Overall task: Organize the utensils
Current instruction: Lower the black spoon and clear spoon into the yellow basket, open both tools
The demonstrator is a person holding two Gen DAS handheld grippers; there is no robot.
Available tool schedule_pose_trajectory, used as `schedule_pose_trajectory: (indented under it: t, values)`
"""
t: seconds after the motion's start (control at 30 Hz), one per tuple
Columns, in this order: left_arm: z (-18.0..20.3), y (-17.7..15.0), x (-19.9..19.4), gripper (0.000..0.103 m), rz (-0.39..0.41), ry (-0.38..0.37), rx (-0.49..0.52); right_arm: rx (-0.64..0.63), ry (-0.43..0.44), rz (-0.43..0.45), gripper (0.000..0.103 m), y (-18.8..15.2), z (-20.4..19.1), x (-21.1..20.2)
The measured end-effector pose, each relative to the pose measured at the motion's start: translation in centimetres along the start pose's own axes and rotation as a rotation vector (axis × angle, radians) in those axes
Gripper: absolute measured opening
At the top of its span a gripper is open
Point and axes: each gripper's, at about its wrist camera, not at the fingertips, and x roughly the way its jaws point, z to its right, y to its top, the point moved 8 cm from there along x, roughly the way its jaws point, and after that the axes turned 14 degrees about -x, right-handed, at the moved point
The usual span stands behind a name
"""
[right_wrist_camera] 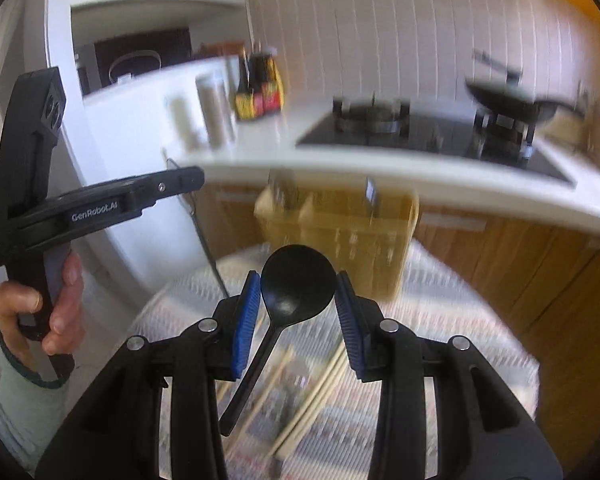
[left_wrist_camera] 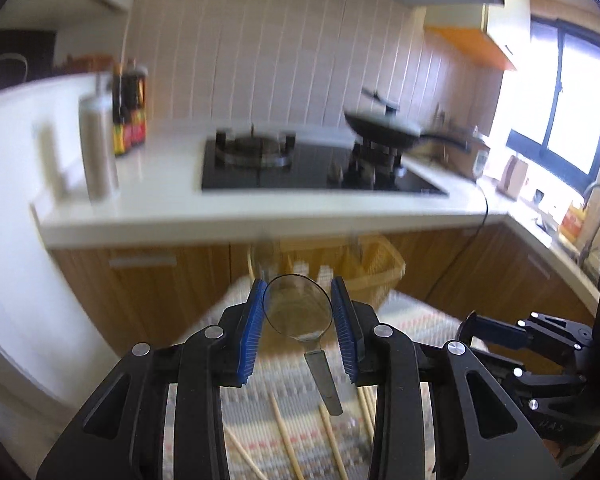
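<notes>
The left gripper (left_wrist_camera: 298,328) has its blue ribbed pads clamped on the bowl of a clear, see-through plastic spoon (left_wrist_camera: 300,312), whose flat handle hangs down and back between the fingers. The right gripper (right_wrist_camera: 298,312) likewise pinches the round bowl of a black plastic spoon (right_wrist_camera: 298,286), its slim handle slanting down to the left below the pads. Under both sets of fingers lies a striped woven mat (left_wrist_camera: 412,320) with several pale wooden chopsticks (left_wrist_camera: 284,432) scattered loose on it, some directly beneath the left fingers, others just below the right ones (right_wrist_camera: 324,376). Straight ahead of the fingertips, at the far edge of the mat, stands a yellow slotted plastic utensil basket (right_wrist_camera: 340,236) split into compartments; a few dark upright pieces rise from it, too blurred to identify or place in a compartment. Beyond the basket runs a white countertop (left_wrist_camera: 260,208) over wooden cabinet doors, carrying a black gas hob (left_wrist_camera: 308,168) with a dark lidded wok (left_wrist_camera: 384,124) on its right burner, and sauce bottles (left_wrist_camera: 130,108) off to the left of the fingers.
</notes>
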Motion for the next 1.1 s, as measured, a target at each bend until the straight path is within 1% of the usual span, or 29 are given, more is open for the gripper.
schedule_pose_trajectory:
  t: [0.07, 0.17, 0.2, 0.3, 0.33, 0.37, 0.43, 0.53, 0.63, 0.83, 0.93, 1.1]
  values:
    - [0.5, 2.1, -0.6, 0.031, 0.051, -0.001, 0.008, -0.026, -0.064, 0.062, 0.035, 2.5, 1.0, -0.6]
    - [1.1, 4.8, -1.3, 0.031, 0.105, -0.014, 0.006, -0.035, -0.136, 0.118, 0.035, 5.3, 2.5, -0.8]
    - [1.3, 5.4, -1.4, 0.031, 0.119, -0.017, 0.009, -0.04, -0.188, 0.138, 0.035, 6.5, 3.4, -0.7]
    - [1.7, 7.3, -1.4, 0.031, 0.184, 0.013, 0.038, -0.05, -0.286, 0.186, 0.035, 8.5, 5.4, -0.5]
    - [1.6, 7.7, -1.3, 0.031, 0.194, 0.018, 0.046, -0.052, -0.317, 0.199, 0.035, 9.1, 6.2, -0.4]
    - [1.7, 8.2, -0.8, 0.031, 0.203, 0.022, 0.055, -0.056, -0.367, 0.218, 0.035, 9.9, 7.1, -0.1]
    - [1.6, 8.7, 0.0, 0.031, 0.204, 0.024, 0.059, -0.057, -0.43, 0.241, 0.035, 10.8, 8.6, 0.3]
    - [0.9, 9.4, 1.5, 0.031, 0.228, 0.056, 0.074, -0.072, -0.542, 0.261, 0.035, 11.7, 10.5, 1.3]
    - [0.2, 9.4, 3.6, 0.031, 0.236, 0.076, 0.083, -0.096, -0.616, 0.252, 0.035, 11.7, 12.1, 3.5]
    - [-1.4, 8.4, 7.5, 0.031, 0.202, 0.111, 0.089, -0.112, -0.629, 0.202, 0.035, 9.4, 13.6, 8.6]
    - [-1.8, 7.6, 9.0, 0.031, 0.191, 0.12, 0.103, -0.108, -0.599, 0.185, 0.035, 8.3, 14.0, 10.7]
    - [-2.0, 6.8, 10.3, 0.031, 0.181, 0.122, 0.118, -0.109, -0.565, 0.18, 0.035, 7.0, 13.8, 12.4]
